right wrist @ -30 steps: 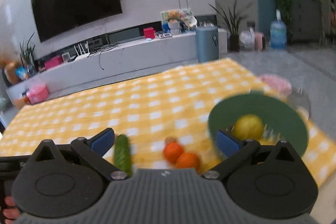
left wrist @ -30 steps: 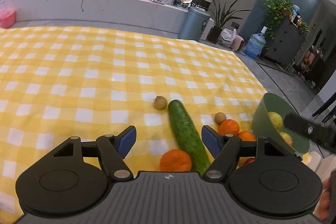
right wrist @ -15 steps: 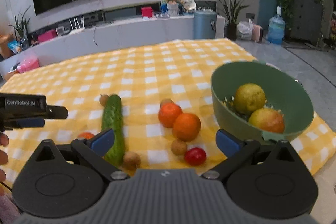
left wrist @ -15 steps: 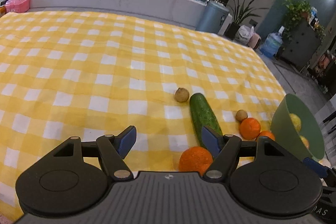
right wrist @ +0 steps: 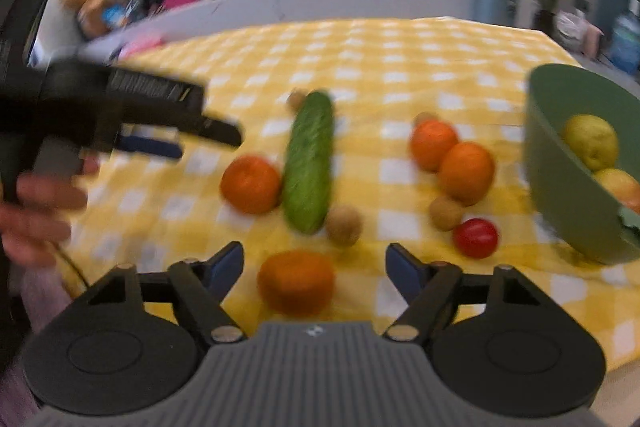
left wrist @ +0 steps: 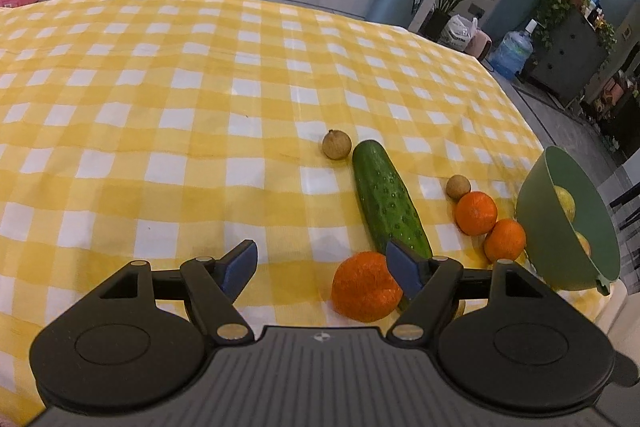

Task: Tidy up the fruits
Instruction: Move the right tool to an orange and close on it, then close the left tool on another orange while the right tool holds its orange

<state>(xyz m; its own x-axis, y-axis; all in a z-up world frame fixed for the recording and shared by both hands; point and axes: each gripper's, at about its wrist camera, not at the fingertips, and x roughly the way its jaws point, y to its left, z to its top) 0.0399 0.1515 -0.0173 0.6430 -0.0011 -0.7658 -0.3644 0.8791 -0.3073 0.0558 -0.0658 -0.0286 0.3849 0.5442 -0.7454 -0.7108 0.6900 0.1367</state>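
Fruits lie scattered on the yellow-and-white checked bench cloth (left wrist: 160, 115): round orange tangerines, small brown longan-like balls, a red cherry tomato (right wrist: 476, 237) and a long green cucumber (left wrist: 390, 205). The deep green plastic bowl (right wrist: 568, 183) at the right edge already holds a yellow pear (right wrist: 590, 141) and another fruit. The right gripper (right wrist: 315, 269) has swung left in the last half second; its view is blurred now, and the nearest tangerine (right wrist: 296, 283) sits squarely between its wide-open, empty jaws. That looks like the next pick for the bowl. The left gripper (left wrist: 322, 265) hangs empty too, jaws released, with another tangerine (left wrist: 366, 287) just inside its right finger.
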